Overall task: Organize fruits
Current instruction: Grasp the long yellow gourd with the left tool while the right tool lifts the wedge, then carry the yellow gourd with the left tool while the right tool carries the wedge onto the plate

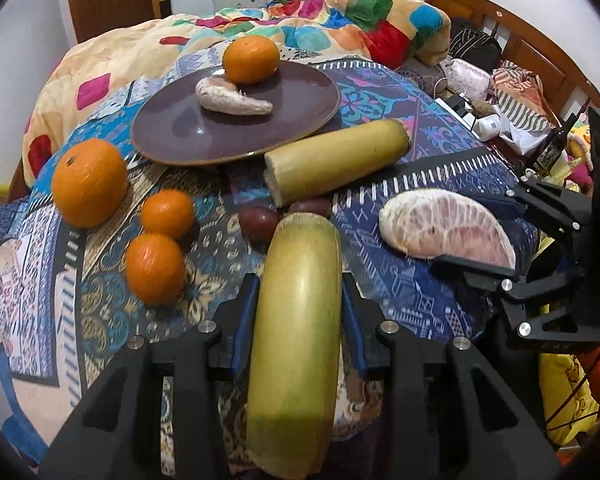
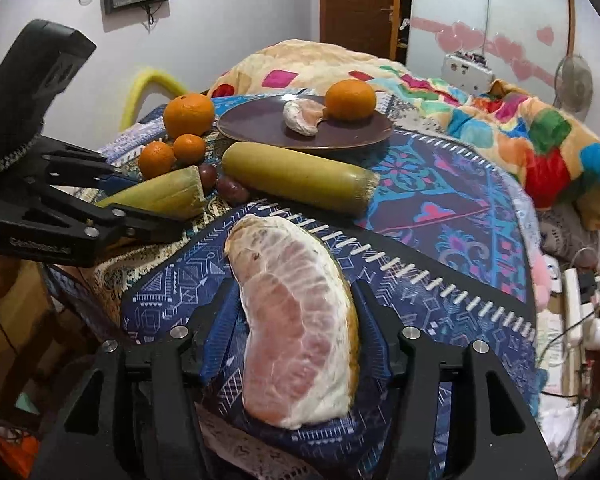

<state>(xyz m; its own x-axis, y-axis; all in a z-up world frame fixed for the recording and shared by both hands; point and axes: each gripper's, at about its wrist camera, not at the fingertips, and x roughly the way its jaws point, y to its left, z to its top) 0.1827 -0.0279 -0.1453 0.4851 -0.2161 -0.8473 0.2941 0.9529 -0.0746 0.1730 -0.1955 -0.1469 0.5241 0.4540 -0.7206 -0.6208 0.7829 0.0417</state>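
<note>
The left gripper (image 1: pixel 300 292) squeezes a yellow-green sugarcane piece (image 1: pixel 296 340), with both blue pads pressed on its sides. The right gripper (image 2: pixel 296 320) sits around a big peeled pomelo wedge (image 2: pixel 296 320) that lies on the blue patterned cloth (image 2: pixel 440 280). I cannot tell if its pads touch the wedge or just stand beside it.

Farther away, a second sugarcane piece (image 1: pixel 336 160) lies in front of the brown plate (image 1: pixel 172 132). On the plate are one orange (image 1: pixel 251 59) and a small pomelo slice (image 1: pixel 232 96). To the left, three more oranges (image 1: pixel 89 182) sit near each other. Two dark round fruits (image 1: pixel 258 220) lie between the two sugarcane pieces.
</note>
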